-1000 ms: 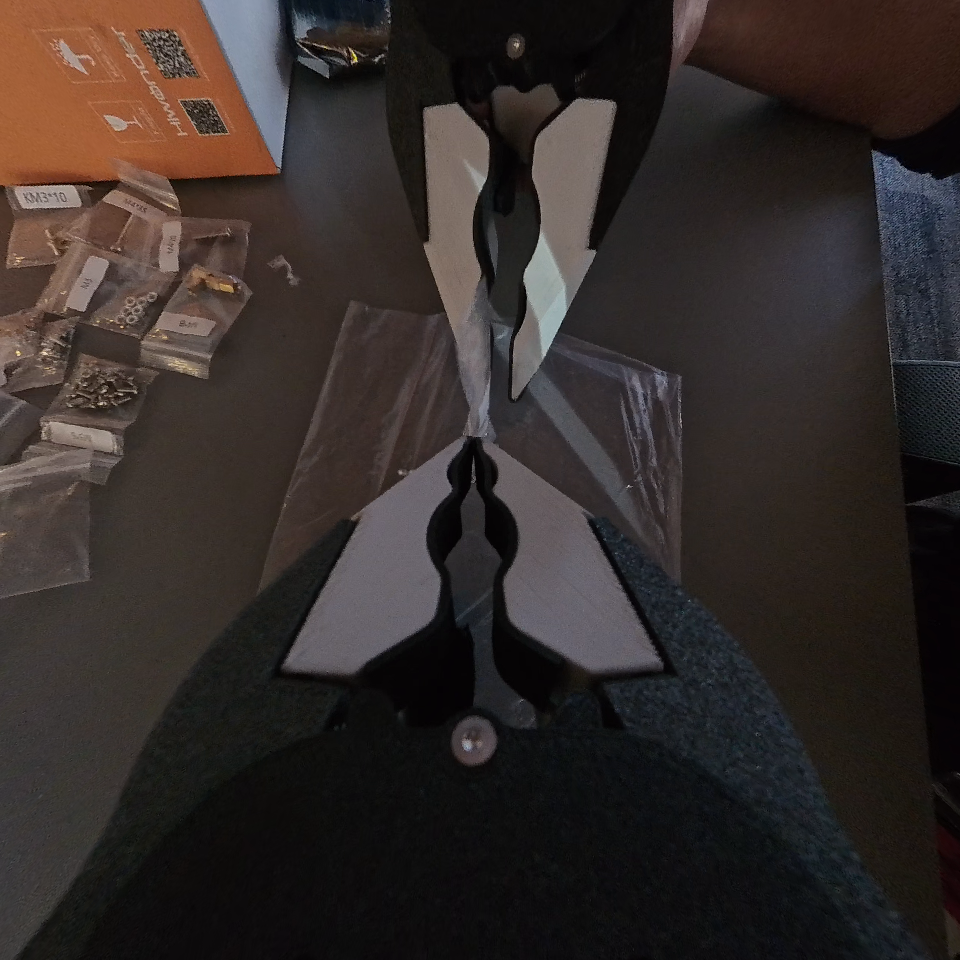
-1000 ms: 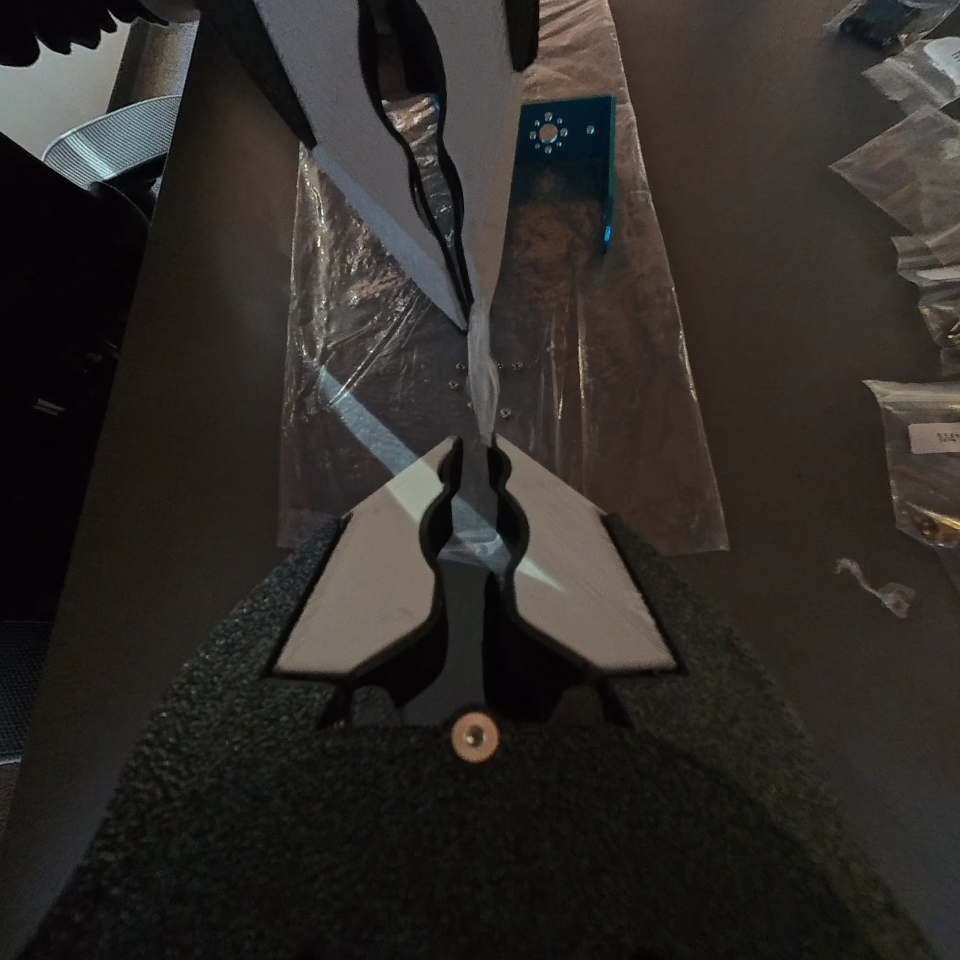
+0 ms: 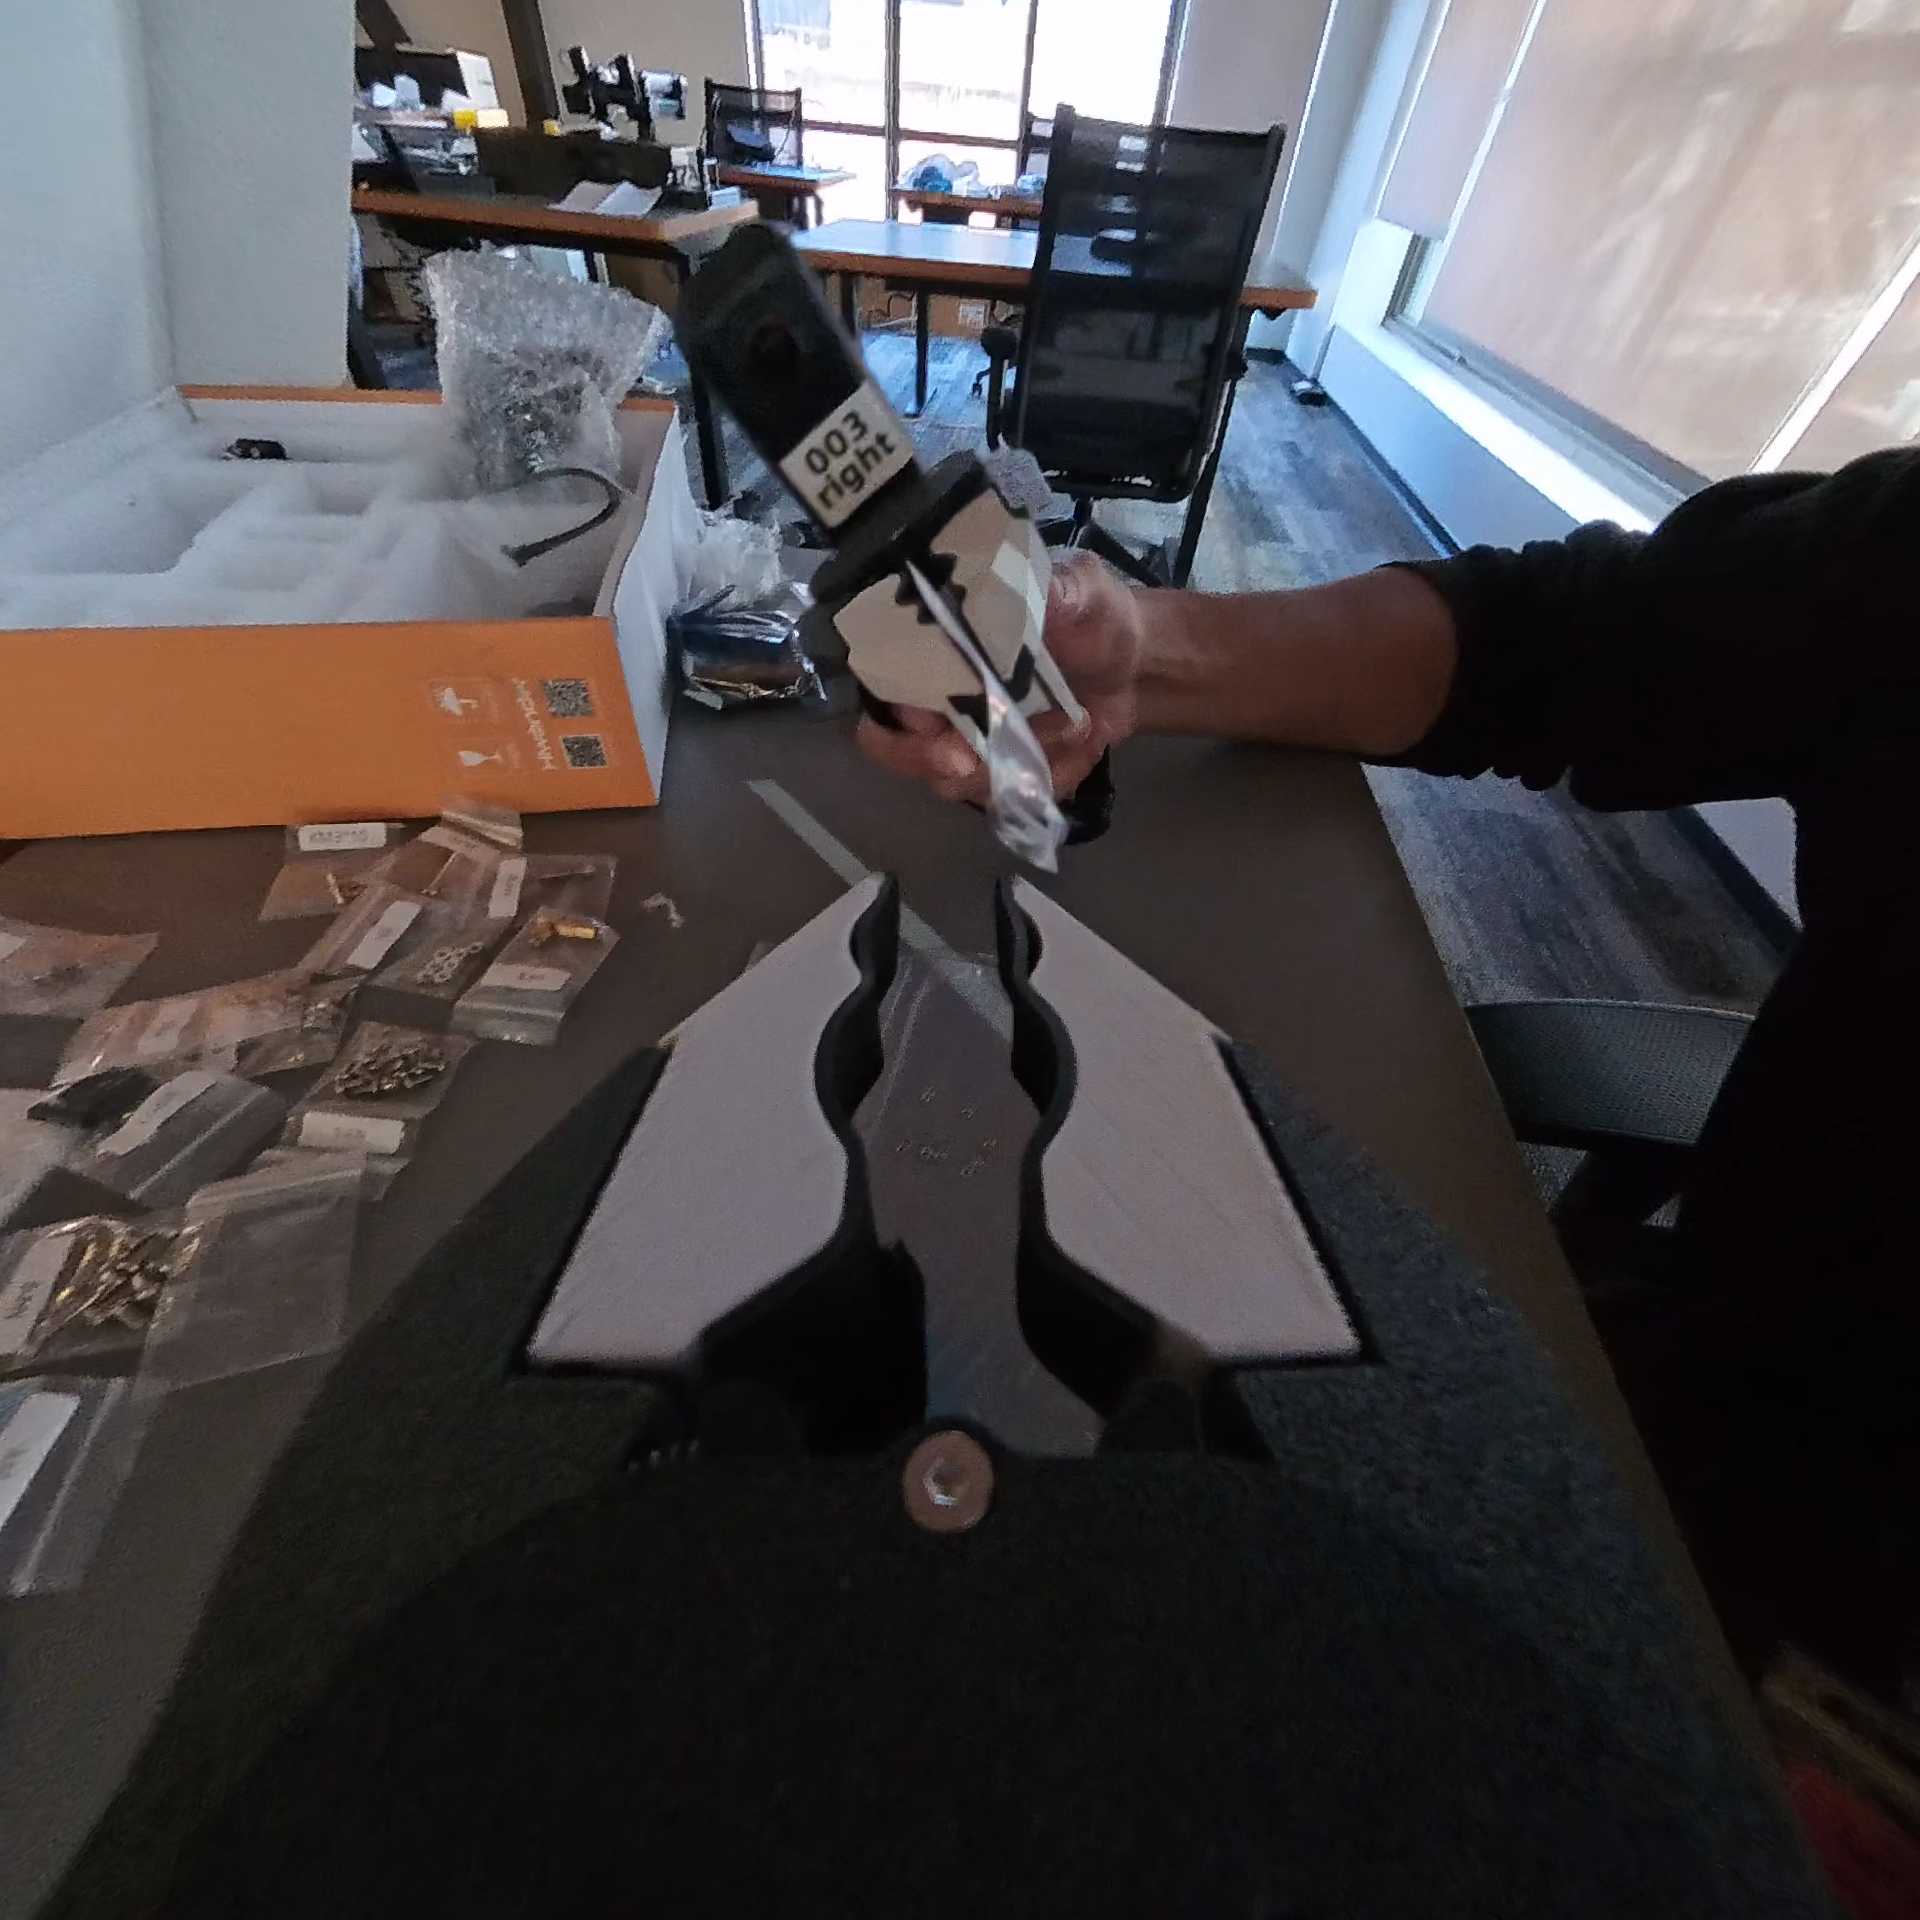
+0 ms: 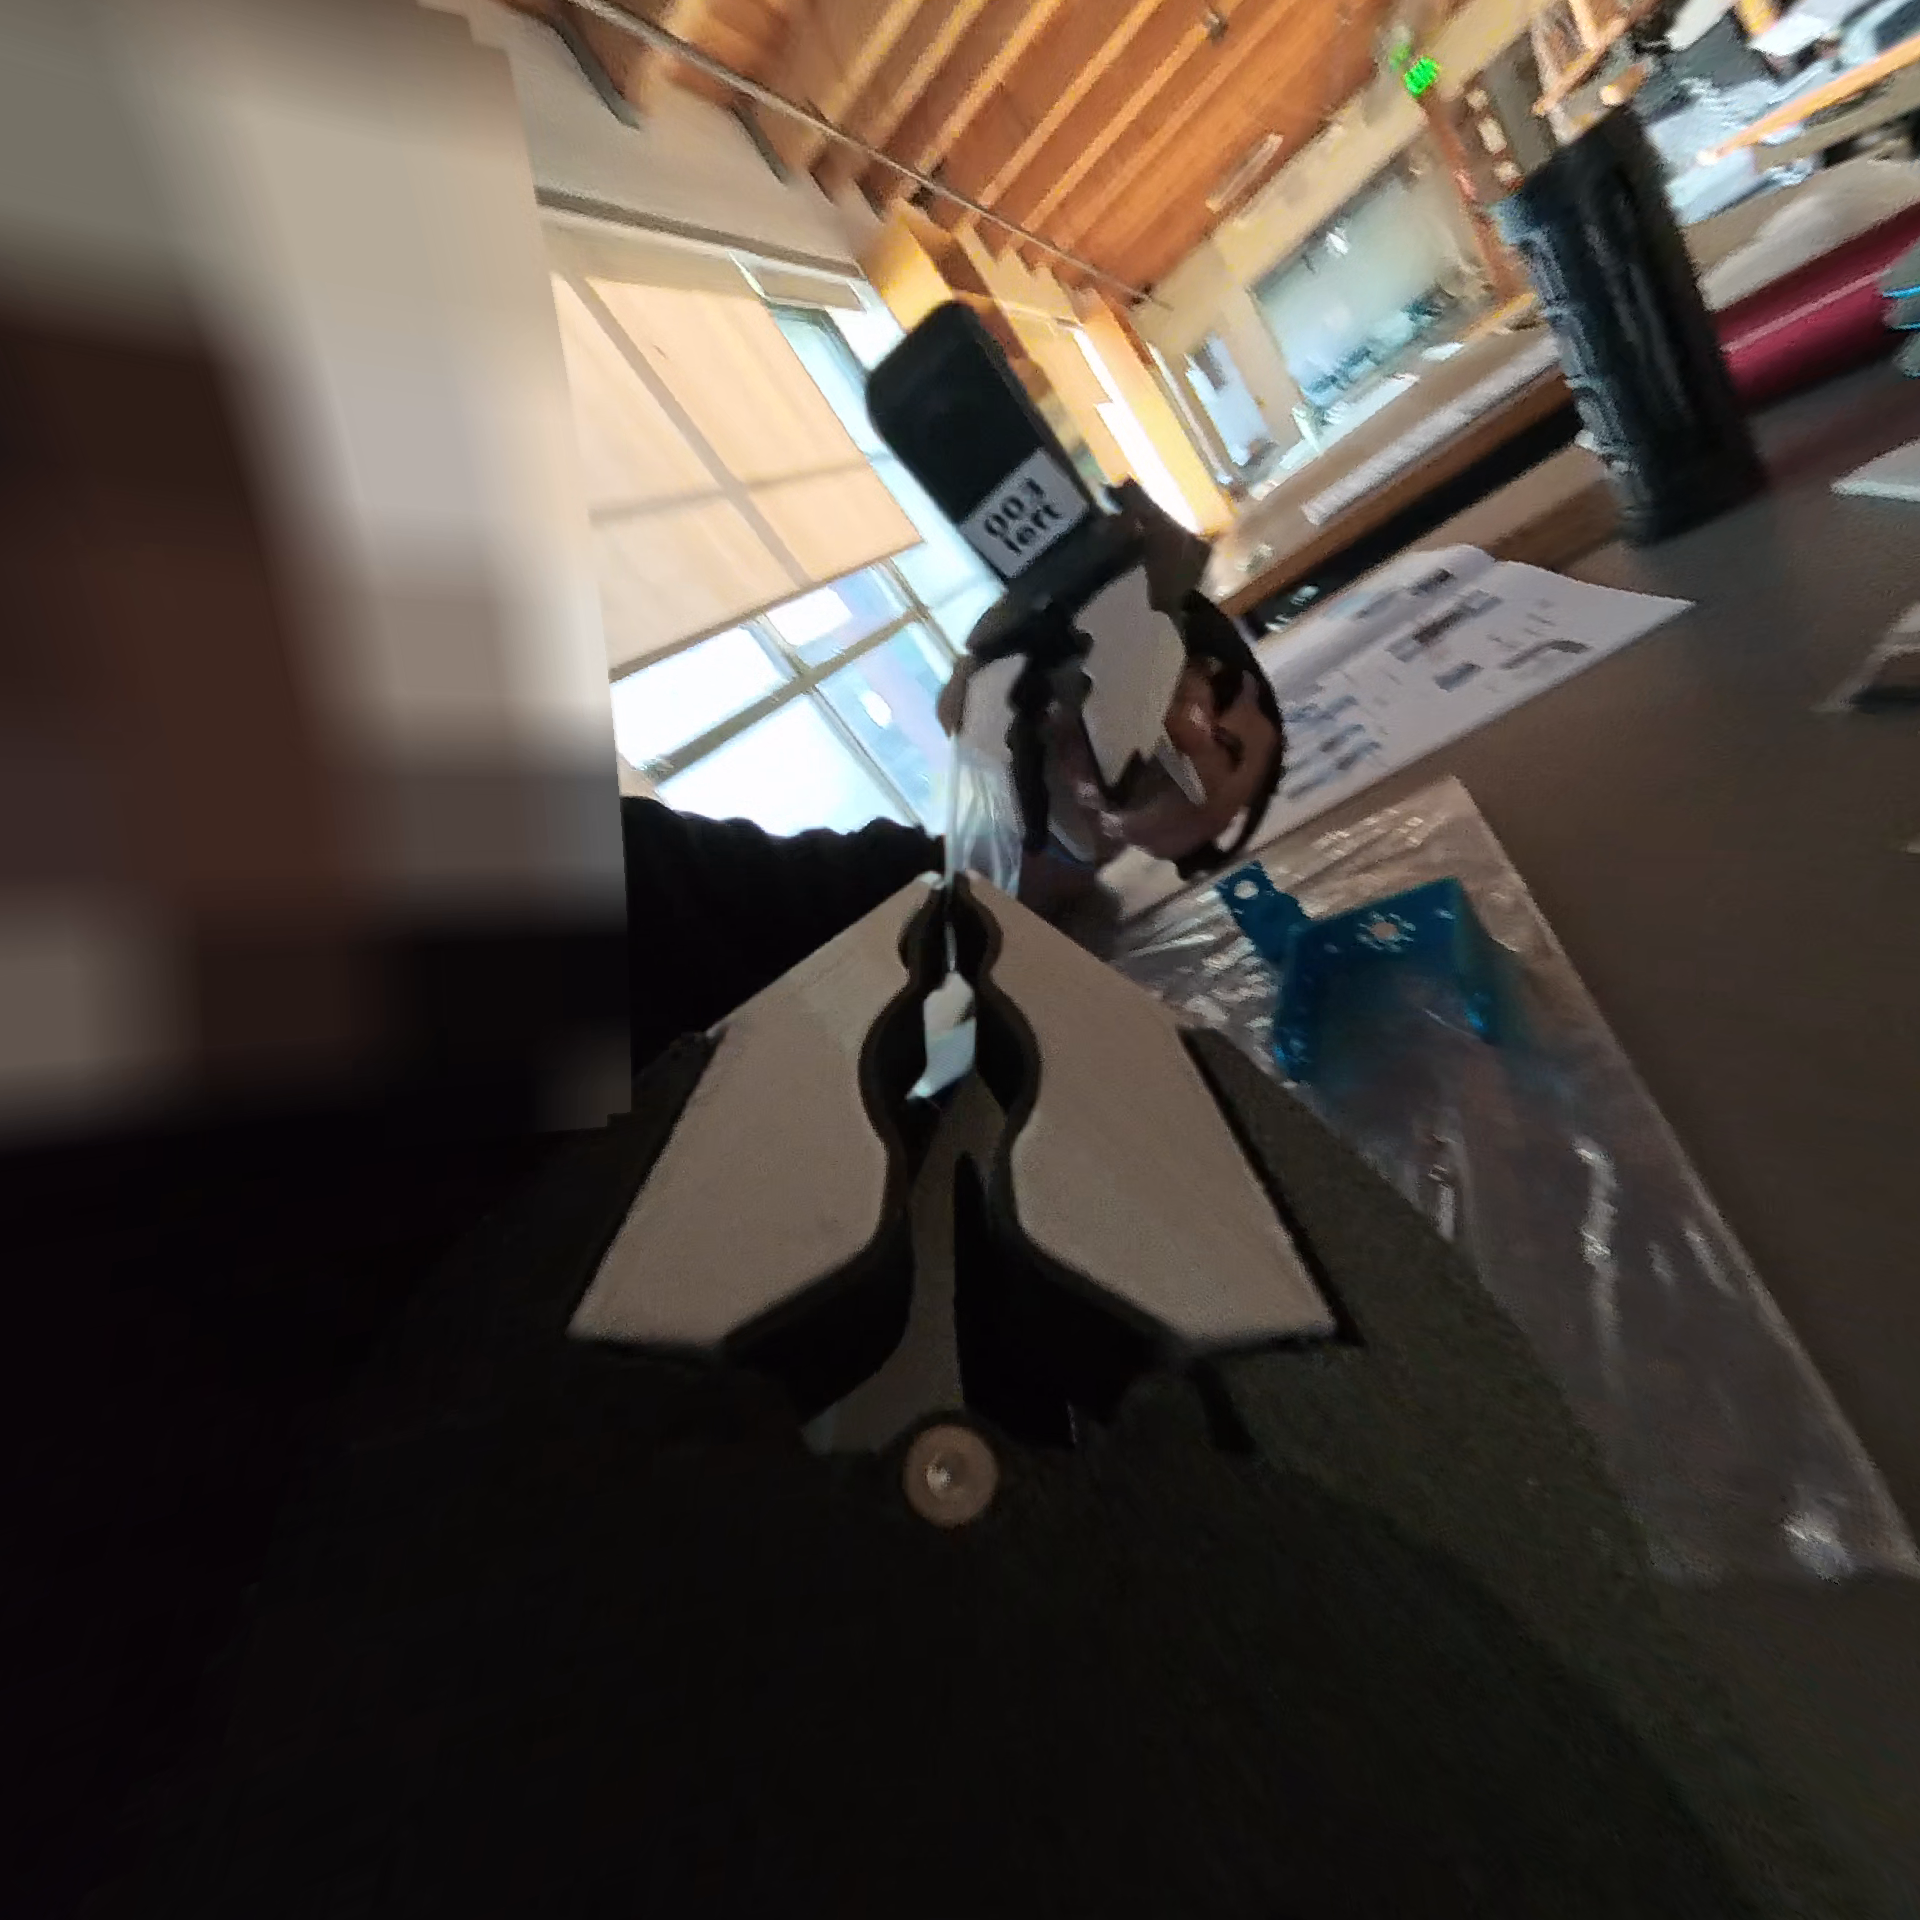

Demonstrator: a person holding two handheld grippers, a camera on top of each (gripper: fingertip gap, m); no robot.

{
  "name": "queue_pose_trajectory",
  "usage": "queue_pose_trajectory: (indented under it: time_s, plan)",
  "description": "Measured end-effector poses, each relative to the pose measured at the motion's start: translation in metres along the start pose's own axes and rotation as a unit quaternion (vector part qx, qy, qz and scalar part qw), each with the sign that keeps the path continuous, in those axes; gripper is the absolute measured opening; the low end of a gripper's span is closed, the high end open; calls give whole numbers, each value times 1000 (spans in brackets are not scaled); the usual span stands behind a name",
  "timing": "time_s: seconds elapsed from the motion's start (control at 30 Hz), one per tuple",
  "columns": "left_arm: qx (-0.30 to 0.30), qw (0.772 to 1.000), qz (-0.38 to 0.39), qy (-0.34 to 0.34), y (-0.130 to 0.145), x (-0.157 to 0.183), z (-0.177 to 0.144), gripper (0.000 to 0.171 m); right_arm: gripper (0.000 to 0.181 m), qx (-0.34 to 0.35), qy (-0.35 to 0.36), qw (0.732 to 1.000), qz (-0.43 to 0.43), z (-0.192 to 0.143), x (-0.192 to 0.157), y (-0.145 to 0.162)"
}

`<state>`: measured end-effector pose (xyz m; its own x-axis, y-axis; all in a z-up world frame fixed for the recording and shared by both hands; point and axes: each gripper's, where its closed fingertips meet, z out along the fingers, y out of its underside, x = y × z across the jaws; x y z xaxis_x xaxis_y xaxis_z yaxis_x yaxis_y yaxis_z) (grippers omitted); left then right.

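Observation:
My left gripper (image 3: 945,883) is open and empty, raised over the dark table (image 3: 1247,831). Several tiny screws (image 3: 940,1143) show on the table through the gap between its fingers. My right gripper (image 3: 1023,732), held in a hand, is a little ahead and above, shut on a small clear plastic bag (image 3: 1023,810) that hangs from its tips. In the right wrist view the right gripper (image 4: 948,883) pinches that bag (image 4: 971,821). The left gripper (image 4: 1091,769) is beyond it, jaws apart. A blue metal bracket (image 4: 1361,966) lies on a clear plastic sheet (image 4: 1558,1195).
An orange and white box (image 3: 312,686) with foam and bubble wrap (image 3: 530,353) stands at the back left. Several small bags of hardware (image 3: 312,1039) lie at the left. A black-sleeved arm (image 3: 1558,644) reaches in from the right. A printed paper sheet (image 4: 1455,644) lies farther off. About 5 cm separates my left fingertips from my right. My left tips are roughly 15 cm from the blue metal bracket (image 4: 1361,966).
Both grippers were shut on the small bag over the plastic sheet, pointing down. The left has opened and let go. Both have lifted and tilted up, and the right still holds the bag.

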<state>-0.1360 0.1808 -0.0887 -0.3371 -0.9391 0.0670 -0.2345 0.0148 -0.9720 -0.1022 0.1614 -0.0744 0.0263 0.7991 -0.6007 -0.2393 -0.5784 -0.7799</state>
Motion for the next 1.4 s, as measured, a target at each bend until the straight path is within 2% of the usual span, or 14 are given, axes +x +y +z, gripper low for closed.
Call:
queue_pose_trajectory:
  time_s: [0.2, 0.4, 0.5, 0.53, 0.57, 0.63, 0.73, 0.8, 0.87, 0.9, 1.0, 1.1, 1.27, 1.4]
  plan:
    - [27, 999, -5, 37, -5, 20, 10, 16, 0, 2, -11, 1000, 10, 4, 0, 3]
    - [37, 999, -19, 33, -5, 19, 14, 0, 0, -4, -1, 1000, 8, 6, 4, 7]
    - [42, 997, -44, 51, -7, 21, 14, 0, 2, -17, 34, 999, -16, 8, 12, 10]
    - [33, 997, -58, 46, -5, 18, 14, 0, 14, -17, 66, 997, -43, 6, 18, 7]
    - [14, 996, -74, 38, 0, 13, 14, 0, 34, -25, 110, 990, -86, 3, 24, 4]
    - [-22, 994, -106, 3, 10, -3, 12, 0, 64, -71, 212, 949, -221, -5, 30, -1]
    - [-53, 984, -168, -24, 22, -20, 8, 0, 89, -205, 345, 813, -421, -5, 38, 10]
    - [-70, 978, -197, -19, 30, -22, 8, 0, 90, -267, 389, 714, -517, 8, 44, 19]
    - [-88, 973, -212, -13, 38, -21, 9, 0, 82, -313, 426, 609, -591, 13, 57, 21]
    - [-94, 971, -218, -9, 40, -19, 10, 0, 79, -337, 428, 580, -605, 15, 63, 25]
    - [-100, 967, -236, 8, 41, -13, 12, 0, 70, -368, 418, 576, -598, 21, 74, 36]
    - [-111, 964, -241, 10, 45, -11, 12, 0, 49, -357, 404, 578, -613, 30, 66, 35]
    - [-119, 961, -247, 23, 48, -6, 14, 0, 43, -386, 410, 558, -610, 28, 73, 40]
    - [-123, 962, -245, 4, 47, -11, 10, 0, 16, -368, 410, 557, -621, 30, 68, 38]
